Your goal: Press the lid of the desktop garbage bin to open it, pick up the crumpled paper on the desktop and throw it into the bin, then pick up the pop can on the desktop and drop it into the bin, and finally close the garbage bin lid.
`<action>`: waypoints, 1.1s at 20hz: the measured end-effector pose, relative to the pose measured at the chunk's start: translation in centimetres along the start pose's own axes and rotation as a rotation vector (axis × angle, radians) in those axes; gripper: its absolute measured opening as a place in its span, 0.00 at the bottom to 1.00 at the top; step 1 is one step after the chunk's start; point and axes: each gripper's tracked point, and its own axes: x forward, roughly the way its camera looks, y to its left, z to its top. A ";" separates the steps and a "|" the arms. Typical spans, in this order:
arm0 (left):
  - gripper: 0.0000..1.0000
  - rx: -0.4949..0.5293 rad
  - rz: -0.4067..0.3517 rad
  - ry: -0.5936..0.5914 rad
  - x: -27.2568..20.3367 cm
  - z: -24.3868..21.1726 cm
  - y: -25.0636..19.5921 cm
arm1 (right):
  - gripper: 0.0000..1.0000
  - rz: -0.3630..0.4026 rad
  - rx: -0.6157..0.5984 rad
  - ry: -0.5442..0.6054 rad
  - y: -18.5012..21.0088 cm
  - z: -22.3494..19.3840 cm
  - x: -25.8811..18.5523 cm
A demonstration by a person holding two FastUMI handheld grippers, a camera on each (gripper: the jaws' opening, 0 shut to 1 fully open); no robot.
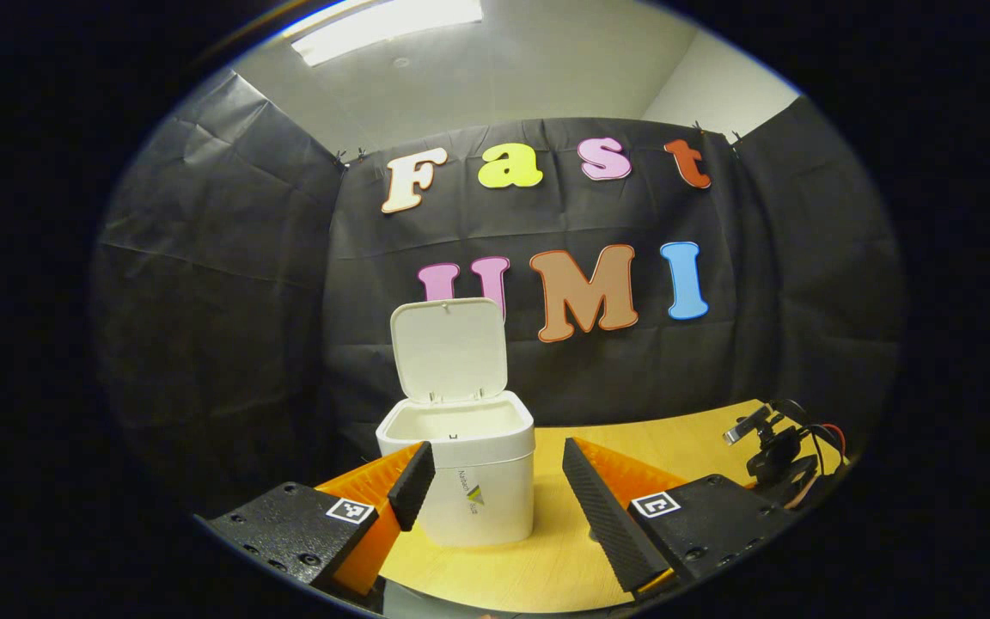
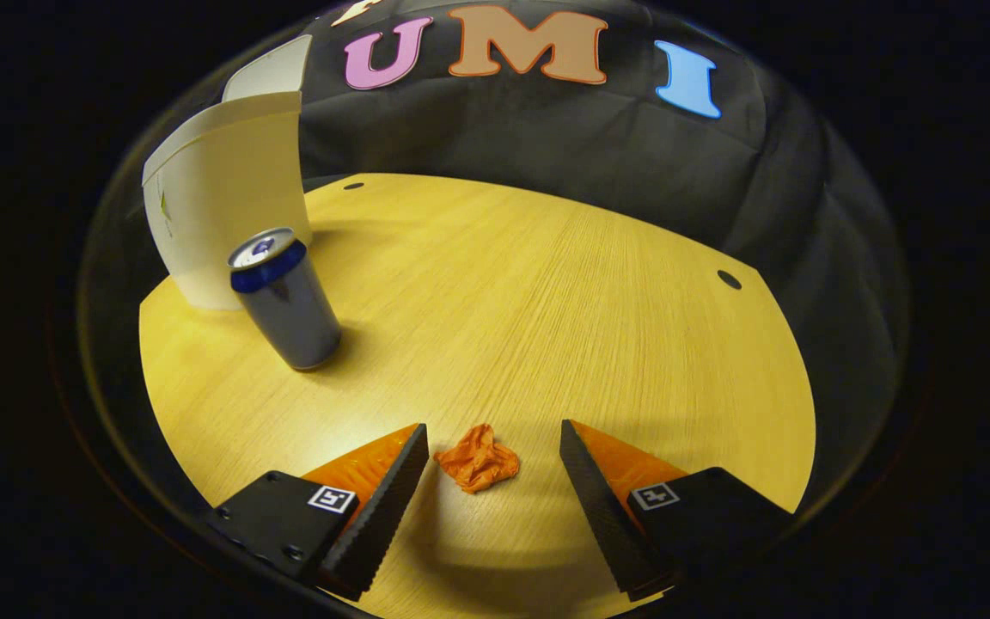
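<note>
Booth: black cloth walls close round a pale wooden desktop (image 2: 546,284), with a ceiling light (image 1: 388,26) glowing above in the left gripper view.
Desktop: bare wood with two small dark holes, one near the back edge and one toward the right in the right gripper view.
Garbage bin (image 1: 469,481): white, standing upright on the desktop, its lid (image 1: 449,348) swung up and standing open behind the mouth; in the right gripper view it sits at the far left, just behind the can.
Pop can (image 2: 284,301): upright on the desktop, near the bin's front, well apart from the paper.
Other gear: a small dark device with wires (image 1: 779,447) at the desktop's right edge in the left gripper view.
Crumpled paper (image 2: 478,460): orange, lying on the desktop between my right fingers, touching neither.
My left gripper (image 1: 495,481): jaws spread wide, holding nothing, the bin beyond them.
My right gripper (image 2: 493,451): jaws spread wide, low over the desktop, straddling the paper without gripping it.
</note>
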 end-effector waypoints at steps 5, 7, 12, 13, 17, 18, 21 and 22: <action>0.93 0.003 0.008 0.022 -0.5 -0.4 0.2 | 0.99 0.044 0.057 0.021 0.3 -0.6 0.9; 0.93 0.007 0.000 0.025 -0.3 -0.3 -0.1 | 0.96 0.043 0.079 0.018 0.5 -0.2 1.1; 0.93 0.015 -0.025 0.033 -0.4 -0.5 -0.6 | 0.76 0.036 0.090 0.005 1.1 -0.9 1.2; 0.93 0.016 -0.027 0.036 -0.3 -0.5 -0.7 | 0.75 0.037 0.095 -0.006 1.1 -1.0 1.1; 0.93 0.017 -0.037 0.047 -0.2 -0.8 -0.7 | 0.47 0.077 0.105 -0.059 0.8 -1.5 0.5; 0.93 0.014 -0.039 0.050 -0.2 -0.9 -0.7 | 0.37 0.088 0.119 -0.064 1.0 -1.6 0.5; 0.93 0.008 -0.045 0.052 -0.1 -0.8 -0.7 | 0.26 0.136 0.174 -0.051 1.3 -1.5 0.4; 0.93 0.006 -0.050 0.052 0.0 -0.8 -0.8 | 0.26 0.150 0.186 -0.047 1.3 -1.5 0.4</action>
